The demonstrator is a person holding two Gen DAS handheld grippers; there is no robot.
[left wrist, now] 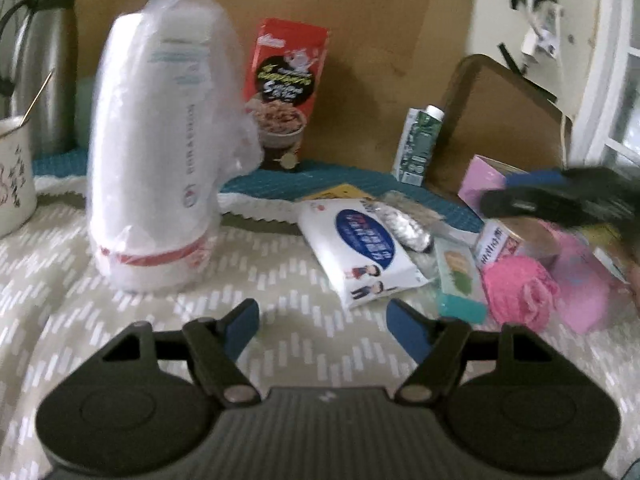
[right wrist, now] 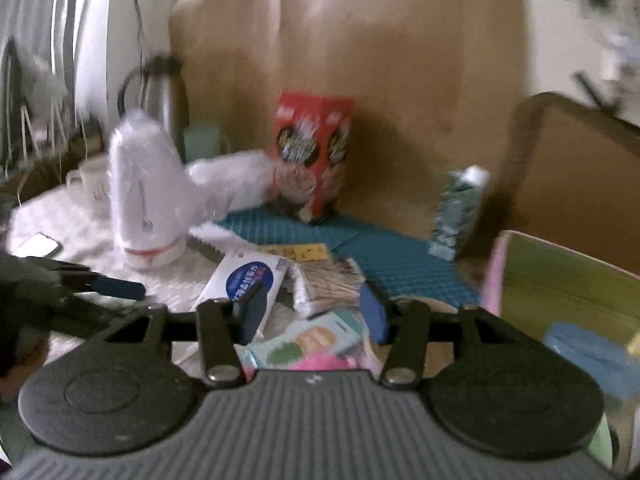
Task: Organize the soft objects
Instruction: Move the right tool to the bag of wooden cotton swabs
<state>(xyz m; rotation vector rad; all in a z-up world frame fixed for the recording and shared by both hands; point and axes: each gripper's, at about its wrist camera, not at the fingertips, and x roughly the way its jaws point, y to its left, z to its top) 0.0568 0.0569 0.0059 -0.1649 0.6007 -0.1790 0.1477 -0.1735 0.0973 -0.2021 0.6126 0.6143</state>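
Left fingers (left wrist: 244, 320) apart, tissue pack (left wrist: 360, 252) beyond

Wipes pack (left wrist: 362, 250) lies right of bagged cup stack (left wrist: 154, 152).

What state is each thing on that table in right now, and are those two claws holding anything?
Left gripper: jaws open, empty.
Right gripper: jaws open, empty.
Bagged cups: upright.
Cereal box: upright.
Carton: upright, capped.
Wipes pack: lying flat.
Pink box: open.
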